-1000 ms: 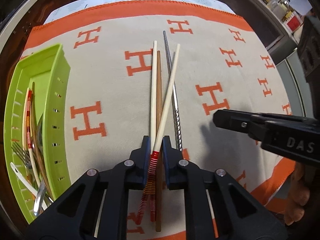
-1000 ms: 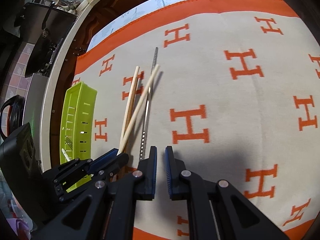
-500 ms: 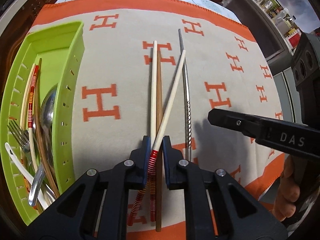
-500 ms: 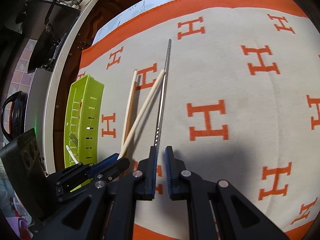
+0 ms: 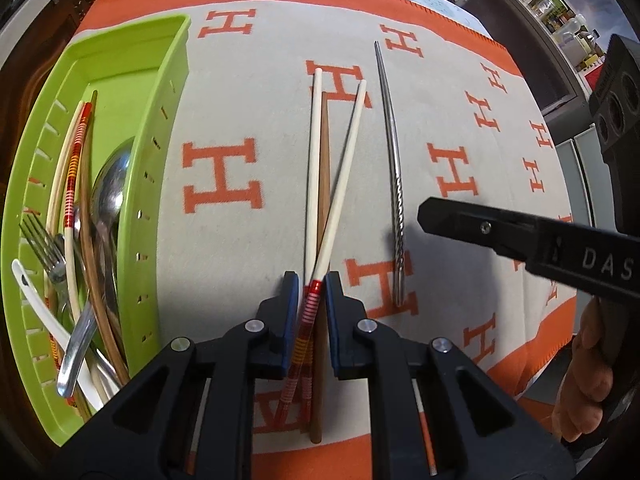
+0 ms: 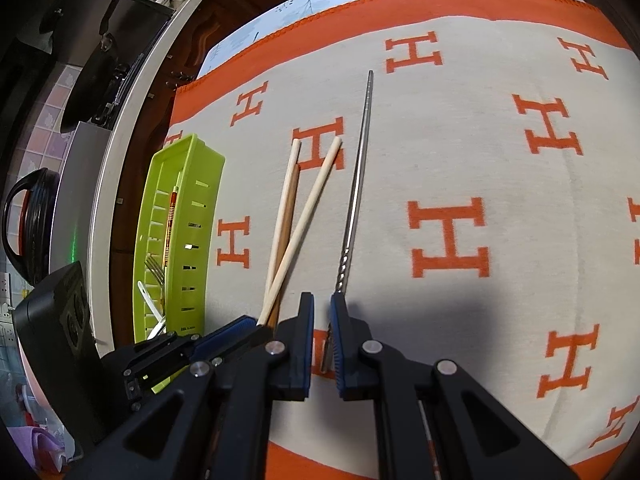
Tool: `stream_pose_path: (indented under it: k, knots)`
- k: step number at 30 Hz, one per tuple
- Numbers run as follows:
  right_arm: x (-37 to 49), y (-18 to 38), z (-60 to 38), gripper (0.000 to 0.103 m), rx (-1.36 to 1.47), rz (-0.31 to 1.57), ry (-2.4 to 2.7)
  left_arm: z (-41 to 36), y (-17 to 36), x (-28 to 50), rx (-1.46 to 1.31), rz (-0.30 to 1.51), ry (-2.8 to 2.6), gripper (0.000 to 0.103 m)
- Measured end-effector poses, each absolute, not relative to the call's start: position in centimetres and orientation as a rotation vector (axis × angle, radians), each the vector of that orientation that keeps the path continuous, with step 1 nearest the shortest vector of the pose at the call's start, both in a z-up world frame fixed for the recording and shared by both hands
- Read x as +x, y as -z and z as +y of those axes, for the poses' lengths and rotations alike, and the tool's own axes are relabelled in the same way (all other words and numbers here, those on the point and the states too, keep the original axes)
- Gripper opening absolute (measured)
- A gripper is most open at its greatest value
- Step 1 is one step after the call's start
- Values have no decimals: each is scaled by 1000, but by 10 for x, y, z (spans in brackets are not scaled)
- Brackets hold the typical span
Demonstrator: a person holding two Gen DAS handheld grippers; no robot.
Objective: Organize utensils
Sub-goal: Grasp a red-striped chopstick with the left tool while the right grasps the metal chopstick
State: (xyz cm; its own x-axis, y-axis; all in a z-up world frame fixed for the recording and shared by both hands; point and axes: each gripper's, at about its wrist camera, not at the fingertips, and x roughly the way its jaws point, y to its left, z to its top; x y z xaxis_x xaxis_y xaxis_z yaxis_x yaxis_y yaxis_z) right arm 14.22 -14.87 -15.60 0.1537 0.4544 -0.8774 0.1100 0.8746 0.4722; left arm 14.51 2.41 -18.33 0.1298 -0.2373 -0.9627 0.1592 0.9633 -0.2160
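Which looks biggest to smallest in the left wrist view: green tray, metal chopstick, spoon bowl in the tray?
1. green tray, by far.
2. metal chopstick, long but thin.
3. spoon bowl, smallest.
Fisheye stretch near the edges makes the tray's margin unsure, not the order.

The left gripper (image 5: 311,280) is matte black plastic with two straight fingers (image 5: 289,300) lined in dark blue ribbed pads. Round silver screws sit at each linkage joint, and triangular cut-outs open the frame toward 5 and 7 o'clock. The right gripper (image 6: 321,306) has the same build: black body, blue pads, silver screws. Seen from the left wrist camera at 3 o'clock, its side carries grey letters "DAS" and a small recessed screw. A bare hand (image 5: 586,376) shows at 4 o'clock; no sleeve is visible.
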Motion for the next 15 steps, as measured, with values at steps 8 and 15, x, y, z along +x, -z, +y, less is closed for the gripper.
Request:
stream_pose_path:
  k: [8,15]
  knots:
    - [144,156,-143,8,471,1409,-253,35,175,139,-73,1390,265,10]
    - [153,159,-135,8,391,1405,-190,34,178,141,-48,1397,262,8]
